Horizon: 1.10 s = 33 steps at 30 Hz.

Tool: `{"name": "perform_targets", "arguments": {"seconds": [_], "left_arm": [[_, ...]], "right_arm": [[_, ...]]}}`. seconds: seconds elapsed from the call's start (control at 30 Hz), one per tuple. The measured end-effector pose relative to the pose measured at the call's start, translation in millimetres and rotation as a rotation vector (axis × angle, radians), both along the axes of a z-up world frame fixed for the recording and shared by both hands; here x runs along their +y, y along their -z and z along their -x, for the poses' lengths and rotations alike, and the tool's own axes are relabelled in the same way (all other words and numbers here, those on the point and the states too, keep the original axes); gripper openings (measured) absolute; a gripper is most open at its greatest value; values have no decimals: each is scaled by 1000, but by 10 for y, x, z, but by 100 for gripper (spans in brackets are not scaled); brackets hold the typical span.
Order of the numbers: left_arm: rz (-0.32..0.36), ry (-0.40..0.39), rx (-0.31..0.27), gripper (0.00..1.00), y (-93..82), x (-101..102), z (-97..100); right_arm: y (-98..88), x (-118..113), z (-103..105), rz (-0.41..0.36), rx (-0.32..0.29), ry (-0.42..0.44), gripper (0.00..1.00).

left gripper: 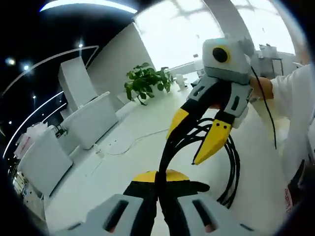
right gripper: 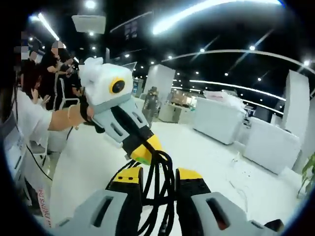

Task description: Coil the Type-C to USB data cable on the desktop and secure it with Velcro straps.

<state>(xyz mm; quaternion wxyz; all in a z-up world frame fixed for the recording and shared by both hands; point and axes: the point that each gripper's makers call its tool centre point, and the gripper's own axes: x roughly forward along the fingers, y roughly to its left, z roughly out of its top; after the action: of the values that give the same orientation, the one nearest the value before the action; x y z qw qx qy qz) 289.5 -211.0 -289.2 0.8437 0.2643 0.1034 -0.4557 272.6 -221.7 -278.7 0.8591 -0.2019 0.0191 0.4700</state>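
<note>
Glossy black cable; smooth yellow plastic tongs.

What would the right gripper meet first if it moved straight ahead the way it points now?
Probably the left gripper, which sits just beyond the right gripper, with the black cable loops between them. Depth is hard to judge.
</note>
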Motion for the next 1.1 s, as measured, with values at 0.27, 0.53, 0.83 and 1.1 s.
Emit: {"name": "perform_targets", "arguments": {"seconds": [0.27, 0.53, 0.83, 1.1], "left_arm": [[-59, 31, 66, 4, 223, -101, -99], [-53, 77, 110, 4, 388, -121, 8], [-87, 99, 54, 5, 541, -104, -14], [-58, 96, 55, 7, 645, -128, 15]], "right_arm": [[221, -26, -186, 34, 61, 35, 22], [505, -122, -201, -3, 212, 69, 15], [733, -165, -209, -31, 300, 100, 14], [816, -180, -246, -40, 323, 120, 15]]}}
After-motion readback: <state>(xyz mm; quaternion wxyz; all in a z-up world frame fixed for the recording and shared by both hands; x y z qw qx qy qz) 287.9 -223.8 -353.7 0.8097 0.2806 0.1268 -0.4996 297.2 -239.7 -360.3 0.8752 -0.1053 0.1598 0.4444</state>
